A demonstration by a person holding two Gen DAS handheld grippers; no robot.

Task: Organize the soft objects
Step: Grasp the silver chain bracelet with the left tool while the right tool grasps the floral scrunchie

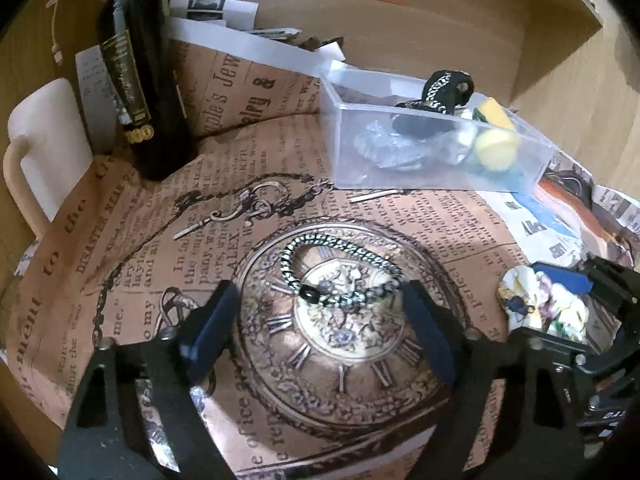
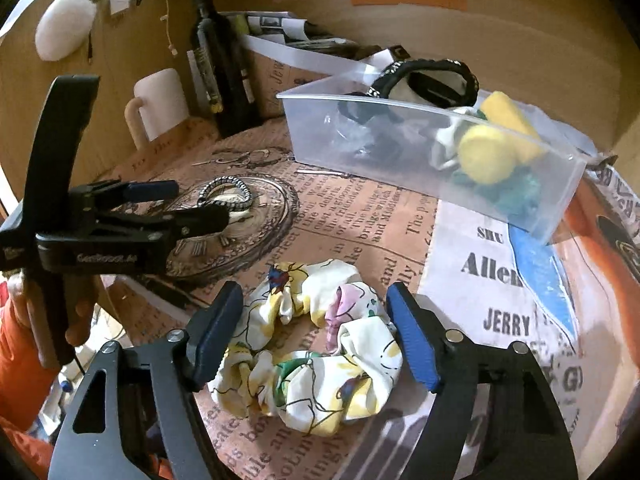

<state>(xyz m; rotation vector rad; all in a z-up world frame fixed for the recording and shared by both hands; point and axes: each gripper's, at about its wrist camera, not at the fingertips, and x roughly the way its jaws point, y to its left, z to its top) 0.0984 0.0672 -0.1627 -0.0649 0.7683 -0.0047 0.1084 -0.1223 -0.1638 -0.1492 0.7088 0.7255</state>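
Observation:
A black-and-white braided hair tie lies on the clock print of the newspaper mat. My left gripper is open, its blue pads on either side of the tie, not touching it. In the right wrist view the left gripper hovers by the same hair tie. A floral scrunchie lies between the open pads of my right gripper; the scrunchie also shows at the right of the left wrist view. A clear plastic box holds several soft items, including yellow sponges and a black hair band.
A dark wine bottle and a white mug stand at the back left. Wooden walls enclose the space. Printed papers cover the surface to the right. A white fluffy ball hangs at upper left.

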